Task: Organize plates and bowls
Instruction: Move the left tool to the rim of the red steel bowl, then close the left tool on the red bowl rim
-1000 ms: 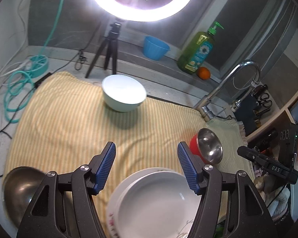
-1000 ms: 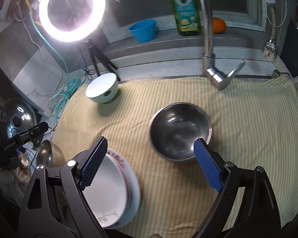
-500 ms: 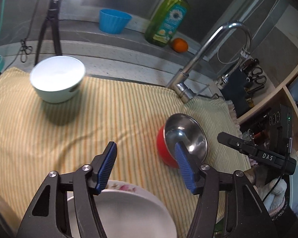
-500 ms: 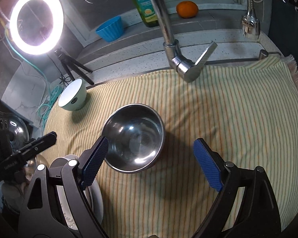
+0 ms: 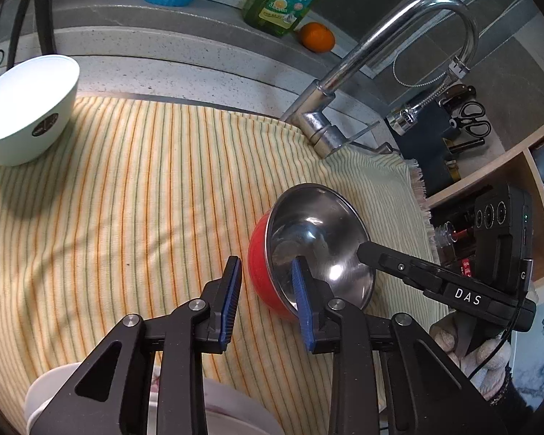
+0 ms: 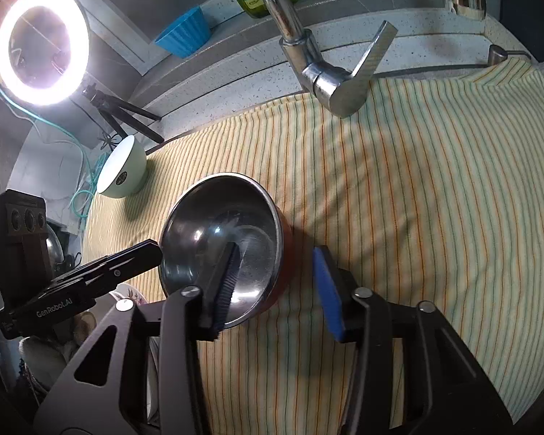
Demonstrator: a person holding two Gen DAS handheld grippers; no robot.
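Striped yellow cloth (image 5: 134,195) covers the table beside the faucet (image 5: 348,83), and on it sits the red-sided steel bowl (image 5: 319,246). Both claws straddle its rim from opposite sides, jaws just narrowing: the left claw (image 5: 266,304) and the right claw (image 6: 277,286) each have one pad inside and one outside, neither visibly pressing yet. Thin, stiff, light and slick, the bowl is best pinched at the rim wall. A pale green bowl (image 5: 25,108) stands well apart.

Your left gripper (image 5: 266,302) has been closing astride the steel bowl's (image 5: 319,250) near rim, on the striped cloth (image 5: 127,195)
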